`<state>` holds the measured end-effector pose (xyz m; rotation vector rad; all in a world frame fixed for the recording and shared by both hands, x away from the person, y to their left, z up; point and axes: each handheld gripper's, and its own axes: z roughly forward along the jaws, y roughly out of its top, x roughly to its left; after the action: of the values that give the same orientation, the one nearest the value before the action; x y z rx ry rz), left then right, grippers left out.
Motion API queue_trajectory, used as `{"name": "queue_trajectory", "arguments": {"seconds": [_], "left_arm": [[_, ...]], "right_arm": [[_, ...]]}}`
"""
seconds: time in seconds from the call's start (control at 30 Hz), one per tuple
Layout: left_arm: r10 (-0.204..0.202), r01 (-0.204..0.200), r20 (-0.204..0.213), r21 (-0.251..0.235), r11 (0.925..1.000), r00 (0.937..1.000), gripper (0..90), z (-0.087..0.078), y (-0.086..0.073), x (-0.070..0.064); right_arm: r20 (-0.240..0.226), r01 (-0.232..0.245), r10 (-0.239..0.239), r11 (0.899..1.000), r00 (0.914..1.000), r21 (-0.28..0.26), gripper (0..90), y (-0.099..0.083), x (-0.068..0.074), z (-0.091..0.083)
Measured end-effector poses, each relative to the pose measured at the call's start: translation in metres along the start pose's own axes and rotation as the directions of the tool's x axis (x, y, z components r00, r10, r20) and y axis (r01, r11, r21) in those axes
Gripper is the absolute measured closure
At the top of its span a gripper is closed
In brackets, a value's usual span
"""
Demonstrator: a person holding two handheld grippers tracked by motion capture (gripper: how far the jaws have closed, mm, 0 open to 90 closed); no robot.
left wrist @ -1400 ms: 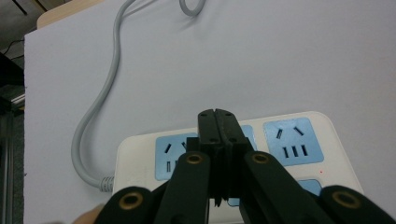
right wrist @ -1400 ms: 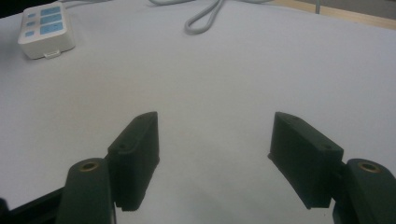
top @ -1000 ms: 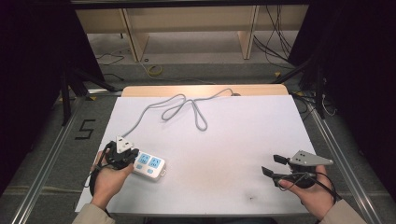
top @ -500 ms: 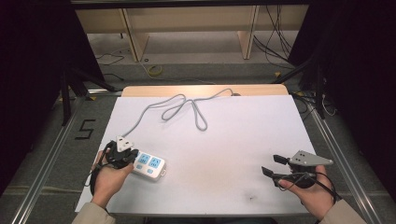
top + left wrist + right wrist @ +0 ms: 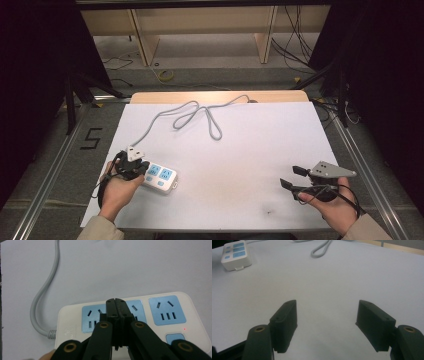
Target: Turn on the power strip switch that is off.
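High view shows the white plastic power strip with blue socket faces lying near the front-left corner of the white table, its grey cable running off toward the far edge in a loose loop. The left gripper sits over the strip's cable end, with the hand behind it. In the left gripper view the jaws are pressed fully together with nothing between them, their tips poised over the middle blue socket — a closed tip suits pressing or steadying the strip rather than grasping it, and a small red light glows beside the blue switch. Whether the tips touch the plastic cannot be told. The right gripper waits near the front-right corner, well apart from the strip — its jaws wide open and empty above bare table, probably parked ready to help.
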<state>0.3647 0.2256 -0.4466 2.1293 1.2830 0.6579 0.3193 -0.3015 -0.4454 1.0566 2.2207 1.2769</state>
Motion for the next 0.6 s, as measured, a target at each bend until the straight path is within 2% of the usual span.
{"name": "queue_trajectory", "arguments": {"seconds": [0.23, 0.4, 0.6], "left_arm": [[0.002, -0.003, 0.024, 0.038, 0.9993, 0.9997, 90.0, 0.0016, -0.0007, -0.0036], [-0.011, 0.009, 0.029, 0.062, 0.998, 0.9995, 90.0, 0.0015, -0.0017, -0.0045], [-0.005, 0.0, 0.053, 0.097, 0.9953, 0.9986, 90.0, 0.0008, -0.0028, -0.0088]], "right_arm": [[0.002, -0.002, 0.002, 1.0, 1.0, 0.0, 33.2, 0.0, -0.0003, -0.0005], [0.001, 0.001, -0.001, 1.0, 1.0, -0.002, 33.2, 0.0002, -0.0002, -0.0007], [0.002, 0.0, 0.0, 1.0, 1.0, -0.001, 33.2, 0.0001, -0.0003, -0.0007]]}}
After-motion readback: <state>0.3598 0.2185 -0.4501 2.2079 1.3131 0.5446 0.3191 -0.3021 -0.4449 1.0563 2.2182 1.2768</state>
